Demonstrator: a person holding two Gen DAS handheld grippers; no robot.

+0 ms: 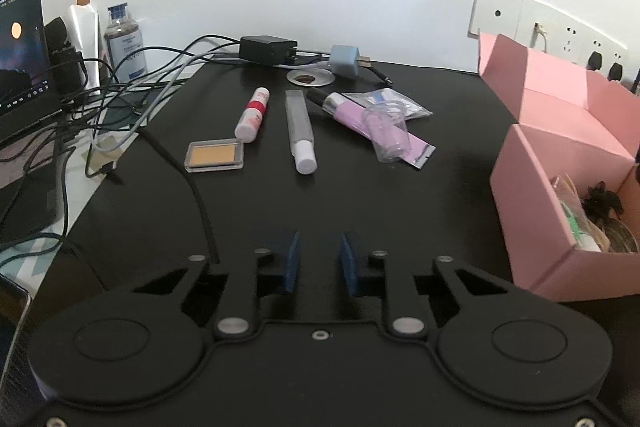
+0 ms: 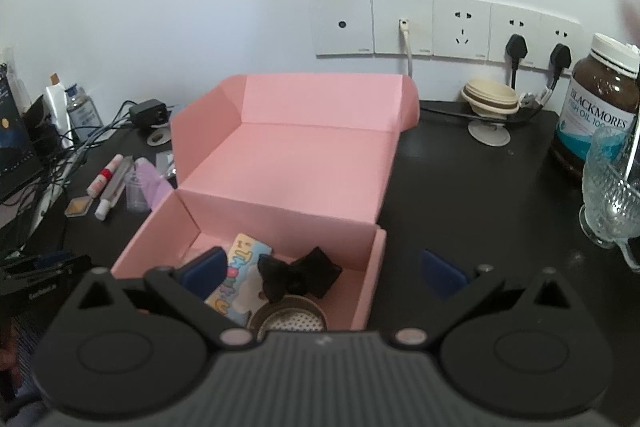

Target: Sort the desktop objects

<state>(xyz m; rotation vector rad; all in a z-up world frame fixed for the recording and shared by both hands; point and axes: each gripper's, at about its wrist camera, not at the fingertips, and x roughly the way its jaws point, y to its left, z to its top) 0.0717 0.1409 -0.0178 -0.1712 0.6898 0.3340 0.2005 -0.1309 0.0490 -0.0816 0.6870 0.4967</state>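
Several small items lie on the black desk in the left wrist view: a red-and-white tube (image 1: 253,115), a clear tube with a white cap (image 1: 300,129), a tan compact (image 1: 215,155), a purple tube (image 1: 352,117) and a clear plastic cup (image 1: 388,135) lying on it. My left gripper (image 1: 320,261) hovers well short of them, narrowly open and holding nothing. An open pink box (image 2: 288,163) sits to the right. My right gripper (image 2: 323,273) stands wide open over its front, holding nothing. Inside lie a black bow (image 2: 298,275), a colourful card (image 2: 240,279) and a round metal strainer (image 2: 290,317).
A laptop (image 1: 20,39), tangled cables (image 1: 120,87), a black adapter (image 1: 268,49) and a blue plug (image 1: 345,59) crowd the back left. Right of the box stand a fish oil bottle (image 2: 600,107), a glass (image 2: 612,187) and stacked bowls (image 2: 490,99) below wall sockets (image 2: 460,27).
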